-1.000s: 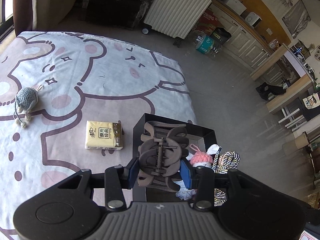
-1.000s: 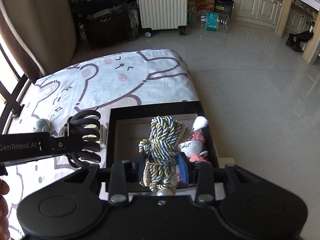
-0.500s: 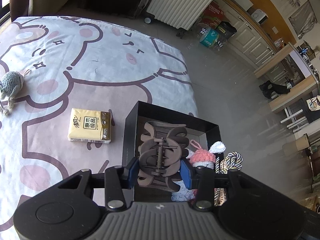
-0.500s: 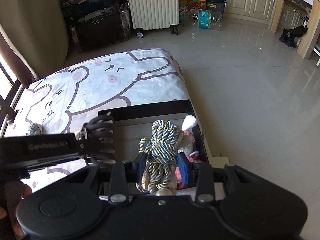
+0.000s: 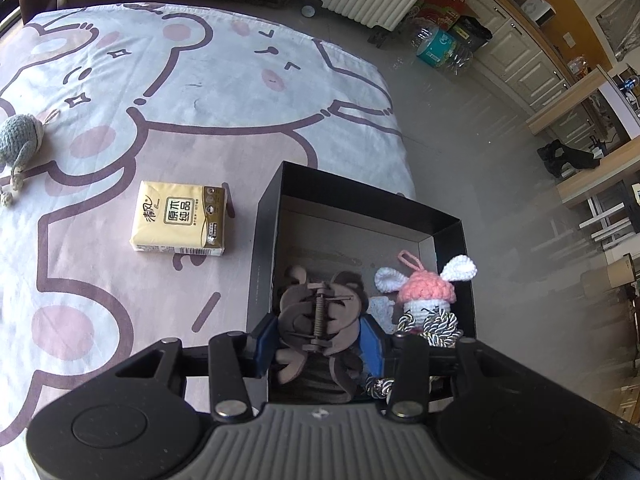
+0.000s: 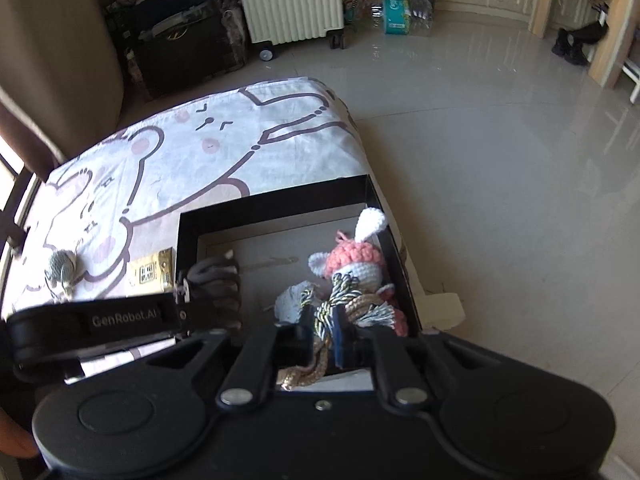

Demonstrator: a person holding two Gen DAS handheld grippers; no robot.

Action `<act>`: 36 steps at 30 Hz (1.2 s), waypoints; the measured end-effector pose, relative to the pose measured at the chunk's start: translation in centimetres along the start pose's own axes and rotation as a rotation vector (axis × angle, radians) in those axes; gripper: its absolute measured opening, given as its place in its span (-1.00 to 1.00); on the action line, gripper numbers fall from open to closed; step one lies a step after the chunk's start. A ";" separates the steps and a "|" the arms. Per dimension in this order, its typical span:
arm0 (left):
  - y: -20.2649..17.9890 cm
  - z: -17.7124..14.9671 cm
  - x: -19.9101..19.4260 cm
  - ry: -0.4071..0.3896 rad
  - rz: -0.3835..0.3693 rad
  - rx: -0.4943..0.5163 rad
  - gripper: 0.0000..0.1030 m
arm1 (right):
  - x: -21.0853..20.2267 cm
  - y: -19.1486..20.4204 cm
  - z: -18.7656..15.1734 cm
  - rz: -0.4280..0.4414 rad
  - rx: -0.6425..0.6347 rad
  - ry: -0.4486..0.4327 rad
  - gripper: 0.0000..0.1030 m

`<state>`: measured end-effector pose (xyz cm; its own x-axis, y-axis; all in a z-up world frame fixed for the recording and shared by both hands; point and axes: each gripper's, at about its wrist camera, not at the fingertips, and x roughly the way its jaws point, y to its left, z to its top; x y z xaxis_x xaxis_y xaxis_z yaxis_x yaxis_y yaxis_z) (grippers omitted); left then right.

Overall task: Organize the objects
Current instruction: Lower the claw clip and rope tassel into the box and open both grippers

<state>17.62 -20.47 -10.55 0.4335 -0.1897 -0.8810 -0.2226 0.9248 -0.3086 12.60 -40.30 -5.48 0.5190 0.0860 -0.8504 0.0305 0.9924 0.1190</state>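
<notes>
Left gripper (image 5: 319,334): clamped on brown hair claw (image 5: 318,320), low inside black box (image 5: 266,236).
Right gripper (image 6: 323,334): pinched tight on twisted cord (image 6: 326,316) in the box.
Crochet bunny (image 5: 426,290): just beyond right gripper.
Tissue pack (image 5: 180,220): left of box, on sheet (image 5: 160,80).

White radiator (image 6: 294,0), water-bottle pack (image 6: 400,16), black shoes (image 6: 578,40) on floor.

Bright daylight, floor glare, fisheye edges, right view blurred.
</notes>
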 end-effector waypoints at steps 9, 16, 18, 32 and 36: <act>0.1 0.5 -0.7 0.000 0.006 0.006 0.00 | 1.5 -0.9 -0.3 -0.019 0.118 0.041 -0.15; 1.2 1.5 -1.4 -0.020 0.020 0.001 0.00 | 3.4 -0.7 -0.4 -0.013 0.165 0.089 0.07; 1.8 1.8 -1.4 -0.023 0.023 -0.010 0.00 | 4.0 -0.5 -0.5 -0.014 0.169 0.106 0.06; 5.4 3.3 -2.0 -0.044 0.040 -0.045 0.00 | 2.8 -0.3 0.5 0.052 0.181 0.048 -0.45; 5.8 3.6 -2.3 -0.053 0.036 -0.029 0.00 | 2.4 0.8 1.8 0.062 0.111 -0.010 -0.45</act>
<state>18.47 -13.52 -9.02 0.4704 -0.1375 -0.8717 -0.2639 0.9207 -0.2877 15.45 -39.45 -6.50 0.5312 0.1457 -0.8346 0.0921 0.9693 0.2278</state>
